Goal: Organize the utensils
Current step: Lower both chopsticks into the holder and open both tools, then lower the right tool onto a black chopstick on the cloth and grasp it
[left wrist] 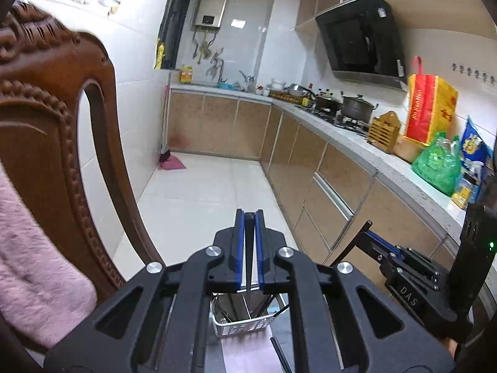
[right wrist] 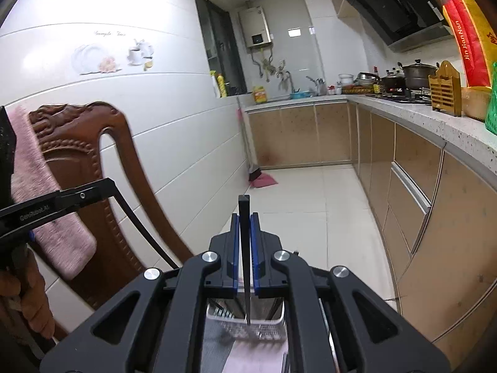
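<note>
Below both tongs: perforated metal utensil holder (right wrist: 248, 326).
Left tongs (left wrist: 249, 217): clamped on a black chopstick (left wrist: 249, 267).
Right tongs (right wrist: 244, 217): clamped on another black chopstick (right wrist: 244, 248).
Risk: tips catching the holder's rim, chopsticks twisting or dropping outside.

Gripper bodies hide most of the blurred utensil basket (right wrist: 248, 331).

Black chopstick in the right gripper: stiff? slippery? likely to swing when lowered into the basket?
The chopstick looks straight along its whole length, so probably stiff. It is thin and smooth-looking, held by the right gripper only near its top; it may pivot or slip between the pads. Its narrow tip hangs over the metal basket and could catch the perforated wall.
</note>
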A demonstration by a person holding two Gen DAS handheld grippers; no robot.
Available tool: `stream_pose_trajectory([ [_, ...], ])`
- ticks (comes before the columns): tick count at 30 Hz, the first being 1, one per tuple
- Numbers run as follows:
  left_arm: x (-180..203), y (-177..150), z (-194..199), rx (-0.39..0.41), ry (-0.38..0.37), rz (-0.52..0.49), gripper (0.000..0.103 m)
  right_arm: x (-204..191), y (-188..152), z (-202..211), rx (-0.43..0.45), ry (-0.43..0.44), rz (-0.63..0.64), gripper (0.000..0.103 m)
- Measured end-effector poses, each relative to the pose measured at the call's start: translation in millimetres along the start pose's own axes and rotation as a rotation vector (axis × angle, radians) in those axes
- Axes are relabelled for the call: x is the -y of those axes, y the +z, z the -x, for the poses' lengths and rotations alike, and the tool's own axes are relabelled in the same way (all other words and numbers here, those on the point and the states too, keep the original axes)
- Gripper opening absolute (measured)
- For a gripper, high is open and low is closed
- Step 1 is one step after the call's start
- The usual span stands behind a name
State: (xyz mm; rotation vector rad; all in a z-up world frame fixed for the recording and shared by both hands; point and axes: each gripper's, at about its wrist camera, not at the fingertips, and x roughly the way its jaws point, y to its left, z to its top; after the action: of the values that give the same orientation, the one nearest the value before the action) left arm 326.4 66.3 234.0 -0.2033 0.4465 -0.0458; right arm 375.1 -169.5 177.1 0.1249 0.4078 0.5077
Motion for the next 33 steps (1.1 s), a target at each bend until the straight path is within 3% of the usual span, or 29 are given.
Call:
stream_pose_trajectory([
  [13,-43,-74,-103,-0.077,0.014,0.101,0.006,24,-50,-82,-0.031,-0.035,-0.053,0.007],
  [21,-52,-119,-142,-0.210,0.010,0.091,0.009,31,-84,-114,-0.161,-0.006,-0.064,0.011],
  [22,-52,-123,-143,-0.217,0.009,0.084,0.014,31,-87,-115,-0.176,-0.001,-0.065,0.023],
  [23,-52,-128,-141,-0.226,0.015,0.071,0.040,30,-89,-111,-0.179,-0.004,-0.063,0.034],
  [24,-53,-133,-135,-0.220,0.032,0.061,0.066,30,-91,-102,-0.164,-0.019,-0.057,0.056],
  [25,-52,-137,-125,-0.198,0.043,0.056,0.073,29,-94,-92,-0.146,-0.029,-0.053,0.066],
  [27,-47,-156,-90,-0.144,0.041,0.030,0.083,29,-101,-57,-0.103,-0.015,-0.046,0.069],
  [29,-39,-183,-61,-0.138,0.051,-0.008,0.087,29,-113,-24,-0.089,-0.007,-0.041,0.075],
  [31,-30,-216,-32,-0.132,0.056,-0.038,0.090,28,-134,10,-0.083,-0.002,-0.039,0.088],
  [33,-24,-251,-9,-0.157,0.068,-0.040,0.091,25,-166,43,-0.107,-0.025,-0.036,0.089],
])
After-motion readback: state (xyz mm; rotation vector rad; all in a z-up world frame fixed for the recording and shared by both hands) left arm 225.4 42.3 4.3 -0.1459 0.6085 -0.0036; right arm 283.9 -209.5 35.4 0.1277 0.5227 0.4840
